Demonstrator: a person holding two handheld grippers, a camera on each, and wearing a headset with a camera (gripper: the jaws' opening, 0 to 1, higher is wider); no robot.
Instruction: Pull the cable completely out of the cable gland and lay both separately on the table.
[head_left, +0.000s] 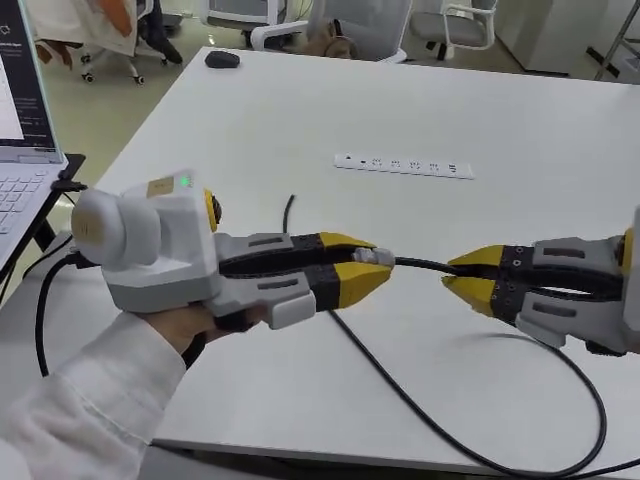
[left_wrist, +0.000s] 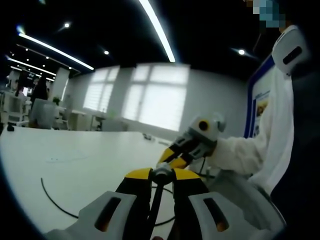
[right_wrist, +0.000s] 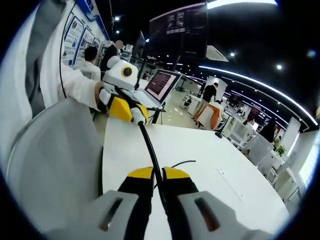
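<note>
My left gripper (head_left: 378, 261) is held above the white table (head_left: 520, 110), shut on a small grey cable gland (head_left: 369, 256). A black cable (head_left: 420, 265) leaves the gland and runs straight to my right gripper (head_left: 450, 274), which is shut on it a short way off. Behind the right gripper the cable loops over the table and passes under the left gripper. In the left gripper view the gland (left_wrist: 163, 170) sits between the yellow jaws. The right gripper view has the cable (right_wrist: 149, 145) stretched taut toward the gland (right_wrist: 138, 119).
A white power strip (head_left: 403, 166) lies mid-table beyond the grippers. A laptop (head_left: 20, 170) stands at the left edge, and a dark mouse (head_left: 222, 59) sits at the far corner. Office chairs stand past the table's far side.
</note>
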